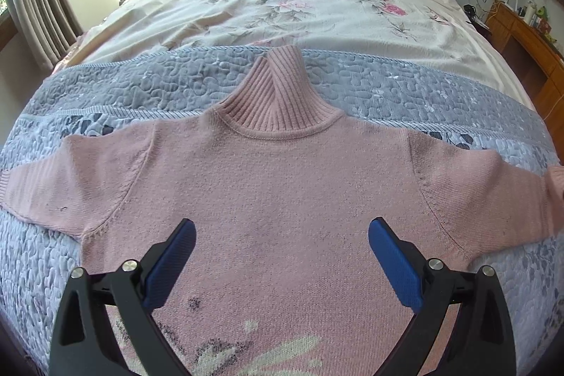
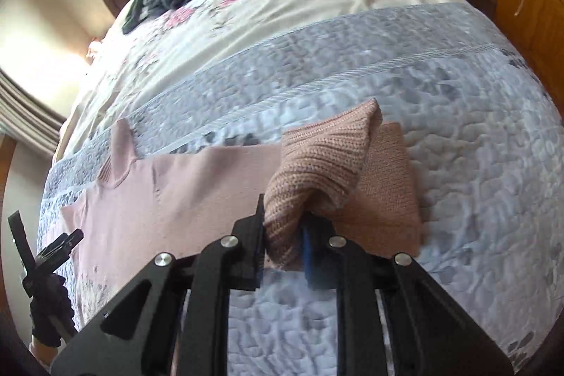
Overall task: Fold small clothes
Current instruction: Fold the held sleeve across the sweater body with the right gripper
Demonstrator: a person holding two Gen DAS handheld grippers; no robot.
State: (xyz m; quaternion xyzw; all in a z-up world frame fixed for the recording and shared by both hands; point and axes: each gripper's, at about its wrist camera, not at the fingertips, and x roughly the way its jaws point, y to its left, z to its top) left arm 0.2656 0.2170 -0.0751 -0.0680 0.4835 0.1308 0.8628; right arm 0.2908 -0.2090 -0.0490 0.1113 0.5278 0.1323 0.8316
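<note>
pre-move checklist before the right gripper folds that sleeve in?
1. Right gripper shut on sleeve cuff: ok.
2. Left gripper open, hovering above the sweater, holding nothing: ok.
3. Sweater body flat on grey quilt, collar away from the camera: ok.
4. Opposite sleeve spread out: ok.
5. Grip depth on cuff, one layer or both: cannot tell.
6. Hem position: cannot tell, out of view.

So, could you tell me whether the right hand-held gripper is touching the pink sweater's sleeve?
Touching. The right wrist view shows the right hand-held gripper shut on the sleeve cuff, knit bunched between its fingers.
</note>
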